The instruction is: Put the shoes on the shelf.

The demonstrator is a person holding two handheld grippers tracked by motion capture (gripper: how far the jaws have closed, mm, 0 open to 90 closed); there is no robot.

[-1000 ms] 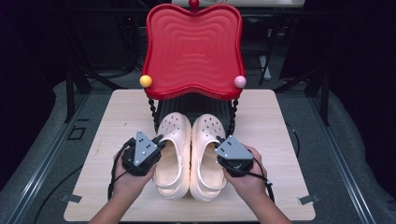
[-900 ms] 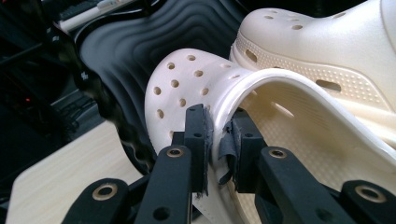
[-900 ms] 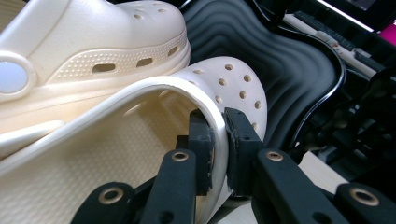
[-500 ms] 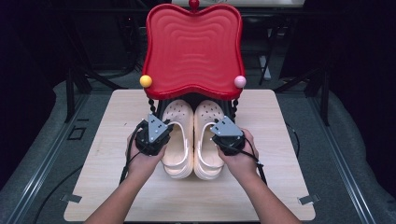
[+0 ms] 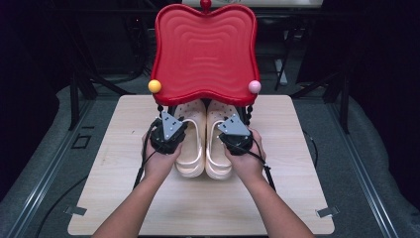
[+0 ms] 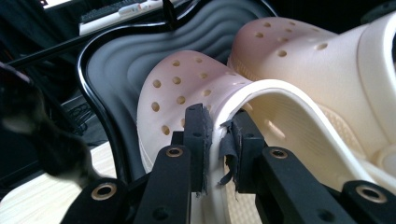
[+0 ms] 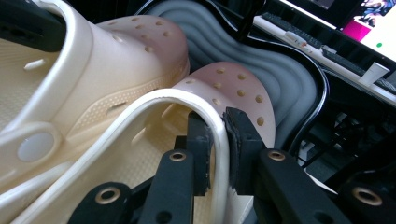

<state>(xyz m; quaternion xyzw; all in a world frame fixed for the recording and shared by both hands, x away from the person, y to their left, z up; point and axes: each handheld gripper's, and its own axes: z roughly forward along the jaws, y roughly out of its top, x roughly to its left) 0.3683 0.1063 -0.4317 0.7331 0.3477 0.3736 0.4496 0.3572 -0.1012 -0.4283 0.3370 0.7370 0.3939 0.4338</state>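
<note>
Two cream clogs lie side by side on the pale wooden tabletop [image 5: 297,198], touching along their inner edges, toes pointing away from the person and tucked under a red wavy-surfaced shelf [image 5: 204,47] that stands on black legs at the far edge. The shelf carries a yellow ball [image 5: 154,86] at its left front corner and a pink ball [image 5: 254,87] at its right.

The left claw [image 5: 174,130] is closed on the outer side wall of the left clog [image 5: 190,148]; in the left gripper view its jaws pinch the rim of the left clog's opening [image 6: 219,126] between them, with the perforated toe beyond (the inner pad's covering looks torn and frayed). The right claw [image 5: 229,133] is likewise clamped on the outer rim of the right clog [image 5: 218,148]; in the right gripper view the thin cream wall [image 7: 219,135] sits squeezed between the two black jaws.

From both gripper views the dark, rippled underside of the shelf [image 7: 280,74] sits over the toes. The heels lie toward the middle of the tabletop, between the person's two hands.
</note>
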